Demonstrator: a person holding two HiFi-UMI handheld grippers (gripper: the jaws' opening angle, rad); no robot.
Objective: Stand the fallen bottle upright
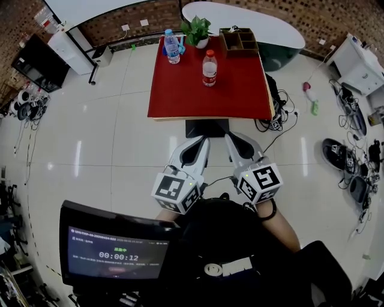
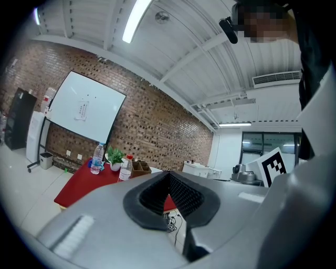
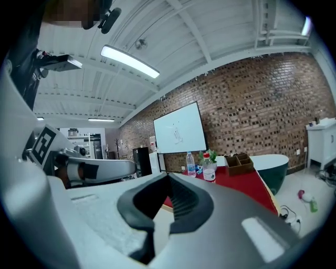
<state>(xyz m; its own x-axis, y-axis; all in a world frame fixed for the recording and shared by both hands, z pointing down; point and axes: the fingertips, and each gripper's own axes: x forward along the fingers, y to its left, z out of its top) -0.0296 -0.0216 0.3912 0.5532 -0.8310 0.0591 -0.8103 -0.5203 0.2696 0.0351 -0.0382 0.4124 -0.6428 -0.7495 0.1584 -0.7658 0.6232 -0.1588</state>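
Observation:
A red-topped table [image 1: 180, 96] stands ahead of me across the shiny floor. Two plastic water bottles stand upright on it: one with a red cap and label [image 1: 209, 68] near the middle, one with a blue cap [image 1: 172, 46] at the far left corner. No bottle lies on its side in any view. My left gripper [image 1: 203, 141] and right gripper [image 1: 231, 139] hover side by side short of the table, both shut and empty. The left gripper view shows both bottles [image 2: 125, 168] far off; so does the right gripper view [image 3: 209, 168].
A potted plant [image 1: 197, 30] and a wooden organizer [image 1: 239, 41] sit at the table's far edge. Behind is a white-topped curved counter [image 1: 252, 18]. Cables [image 1: 277, 117] lie by the table's right side. A screen [image 1: 114, 252] sits low at my left.

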